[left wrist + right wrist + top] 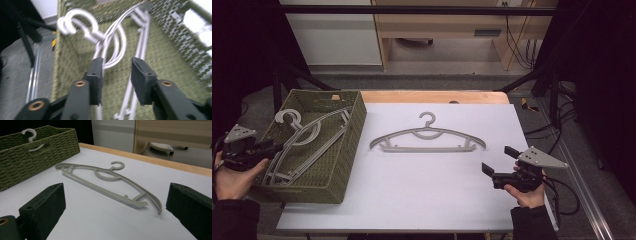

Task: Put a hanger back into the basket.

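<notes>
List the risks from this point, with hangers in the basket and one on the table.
1. The left gripper has open jaws right over the hangers in the basket; pulling back carelessly may snag one and drag it out.
2. Their hooks poke above the woven basket rim, so another hanger may catch there.
3. The grey hanger lies flat on the white table, so the right gripper may slip on its thin bar.

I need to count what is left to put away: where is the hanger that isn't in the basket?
In the high view the loose hanger lies flat mid-table on the white sheet, right of the green basket, ahead-left of the open right gripper.
</notes>
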The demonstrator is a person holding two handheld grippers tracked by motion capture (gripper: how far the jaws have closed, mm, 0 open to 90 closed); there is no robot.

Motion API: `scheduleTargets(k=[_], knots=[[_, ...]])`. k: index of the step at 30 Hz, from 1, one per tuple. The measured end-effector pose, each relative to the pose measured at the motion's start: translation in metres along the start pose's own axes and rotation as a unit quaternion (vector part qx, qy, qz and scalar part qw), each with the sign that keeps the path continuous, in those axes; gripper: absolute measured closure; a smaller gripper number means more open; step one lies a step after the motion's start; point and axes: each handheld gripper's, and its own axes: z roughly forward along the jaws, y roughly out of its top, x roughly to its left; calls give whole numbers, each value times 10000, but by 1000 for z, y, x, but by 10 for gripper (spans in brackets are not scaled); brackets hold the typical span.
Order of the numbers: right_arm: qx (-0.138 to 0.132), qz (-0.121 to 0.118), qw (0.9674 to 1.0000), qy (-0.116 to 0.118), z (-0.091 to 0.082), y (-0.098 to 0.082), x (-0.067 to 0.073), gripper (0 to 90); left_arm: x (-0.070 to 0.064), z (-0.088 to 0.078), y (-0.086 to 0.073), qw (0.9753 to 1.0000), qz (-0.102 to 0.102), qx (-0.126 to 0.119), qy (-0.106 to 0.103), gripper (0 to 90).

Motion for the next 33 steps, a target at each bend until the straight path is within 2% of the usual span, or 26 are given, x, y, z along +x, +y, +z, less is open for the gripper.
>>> scheduleTargets(k=[2, 3, 4, 5, 6, 7, 8, 11, 12, 13, 14, 15, 16, 18, 19, 20, 21, 24, 26, 27, 30, 32, 33], knots=[[-18, -3, 10000, -4, 0, 0, 0, 26, -7, -2, 3, 9997, -28, -190, -171, 507], [-18, -3, 10000, -4, 0, 0, 0, 26, -11, -3, 4, 9993, -28, -303, -226, 507], [-34, -1, 10000, -3, -1, 0, -1, 26, -19, -5, 7, 9977, -67, -492, -464, 472], [-31, -2, 10000, -6, -1, 0, -1, 26, -19, -5, 7, 9977, -67, -492, -464, 456], [-30, 1, 10000, -11, -1, 0, -1, 26, -23, -5, 8, 9966, -77, -591, -562, 438], [-33, 11, 10000, -1, -2, 0, -1, 26, -32, -6, 10, 9944, -104, -765, -721, 421], [-33, 11, 10000, -1, -2, 0, -1, 26, -32, -6, 10, 9944, -104, -765, -721, 399], [-42, 9, 10000, -6, -2, 0, -2, 26, -47, -5, 13, 9914, -76, -953, -899, 349], [-35, 46, 10000, -23, -2, 0, -2, 26, -59, -5, 15, 9885, -70, -1085, -1053, 307], [-35, 46, 10000, -23, -2, 0, -2, 26, -59, -5, 15, 9885, -70, -1085, -1053, 289], [-38, 47, 10000, -33, -2, -1, -3, 26, -70, -4, 18, 9848, -72, -1219, -1235, 270], [-38, 47, 10000, -33, -2, -1, -3, 26, -70, -4, 18, 9848, -72, -1219, -1235, 250], [-39, 51, 10000, -30, -2, -1, -3, 26, -81, -3, 21, 9818, -34, -1317, -1371, 227], [-44, 48, 10000, -19, -2, -1, -3, 26, -93, -1, 25, 9792, 0, -1379, -1487, 183], [-44, 48, 10000, -19, -2, -1, -3, 26, -93, -1, 25, 9792, 0, -1379, -1487, 160], [-44, 54, 10000, -25, -2, -1, -3, 26, -105, 1, 29, 9784, 85, -1417, -1506, 141], [-44, 54, 10000, -25, -2, -1, -3, 26, -105, 1, 29, 9784, 85, -1417, -1506, 124], [-56, 47, 10000, -24, -3, -1, -4, 26, -122, 4, 35, 9761, 169, -1475, -1589, 96], [-71, 49, 10000, -19, -3, 0, -4, 26, -137, 9, 43, 9742, 310, -1472, -1682, 85], [-62, 44, 10000, -22, -3, 0, -4, 26, -137, 9, 43, 9742, 310, -1472, -1682, 84], [-63, 49, 10000, -11, -3, 0, -4, 26, -155, 17, 51, 9728, 404, -1427, -1782, 84], [-67, 44, 10000, -11, -3, 0, -4, 26, -159, 20, 53, 9724, 403, -1419, -1810, 84], [-65, 54, 10000, -7, -3, 0, -4, 26, -163, 22, 55, 9714, 430, -1397, -1870, 86]])
